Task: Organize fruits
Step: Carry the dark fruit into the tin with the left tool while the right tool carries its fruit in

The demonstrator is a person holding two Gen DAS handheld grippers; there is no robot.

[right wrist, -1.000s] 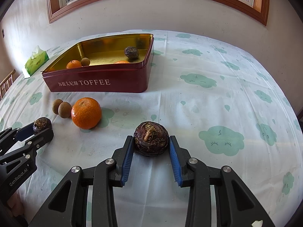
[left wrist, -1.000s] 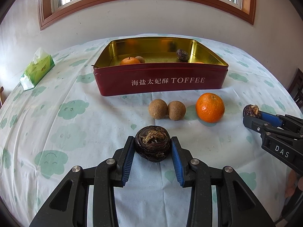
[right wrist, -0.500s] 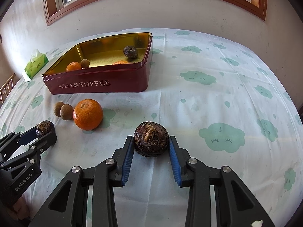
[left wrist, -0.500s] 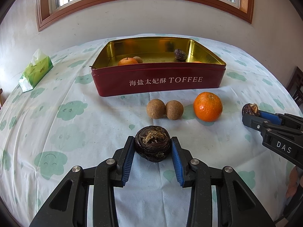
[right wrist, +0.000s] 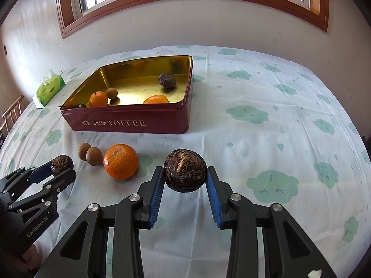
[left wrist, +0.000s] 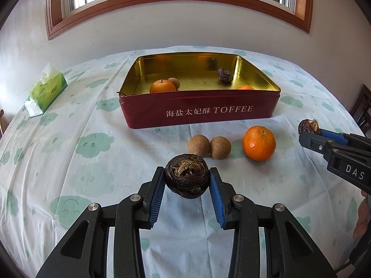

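Observation:
My left gripper (left wrist: 186, 180) is shut on a dark water chestnut (left wrist: 186, 176), held above the cloth in front of the red toffee tin (left wrist: 201, 111). My right gripper (right wrist: 184, 176) is shut on a second dark water chestnut (right wrist: 185, 170), held above the cloth to the right of the tin (right wrist: 129, 121). The tin holds two oranges, a longan and a water chestnut (right wrist: 167, 80). An orange (left wrist: 259, 143) and two longans (left wrist: 208, 146) lie on the cloth before the tin. Each gripper shows in the other's view, the right gripper (left wrist: 309, 131) and the left gripper (right wrist: 62, 165).
A green tissue pack (left wrist: 45, 91) lies at the far left of the table. The cloud-print tablecloth (right wrist: 266, 115) covers the whole table. A wall with a wood-framed window stands behind. A chair back (right wrist: 11, 113) shows at the left edge.
Both grippers have risen with their water chestnuts, so the tin's inside shows more. The fruit on the cloth has not moved.

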